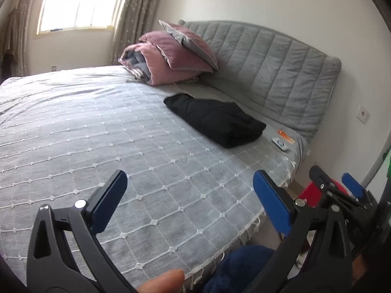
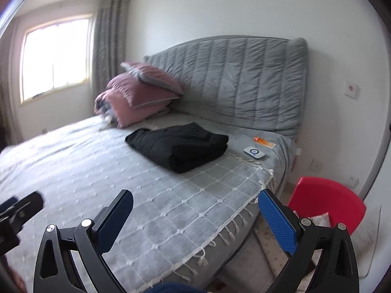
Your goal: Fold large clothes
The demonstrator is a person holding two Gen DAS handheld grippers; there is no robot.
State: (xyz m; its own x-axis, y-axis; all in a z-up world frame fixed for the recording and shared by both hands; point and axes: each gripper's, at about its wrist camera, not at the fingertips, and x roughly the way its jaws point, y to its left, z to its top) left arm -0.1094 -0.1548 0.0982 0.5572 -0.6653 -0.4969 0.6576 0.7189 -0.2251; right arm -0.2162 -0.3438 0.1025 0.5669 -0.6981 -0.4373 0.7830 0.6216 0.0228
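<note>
A black garment [image 1: 216, 119] lies folded into a thick bundle on the grey checked bedspread [image 1: 97, 134], near the headboard side. It also shows in the right wrist view [image 2: 180, 147]. My left gripper [image 1: 189, 200] is open and empty, held above the near edge of the bed, far from the garment. My right gripper [image 2: 195, 216] is open and empty over the bed's near corner. The right gripper also shows at the right edge of the left wrist view [image 1: 336, 182].
Pink pillows and a rolled quilt [image 1: 171, 53] lie by the grey padded headboard [image 1: 268, 63]. A small white device [image 2: 254, 153] and an orange tube [image 2: 263, 142] lie beside the garment. A red stool [image 2: 327, 200] stands on the floor right of the bed. A window [image 1: 78, 2] is at the back left.
</note>
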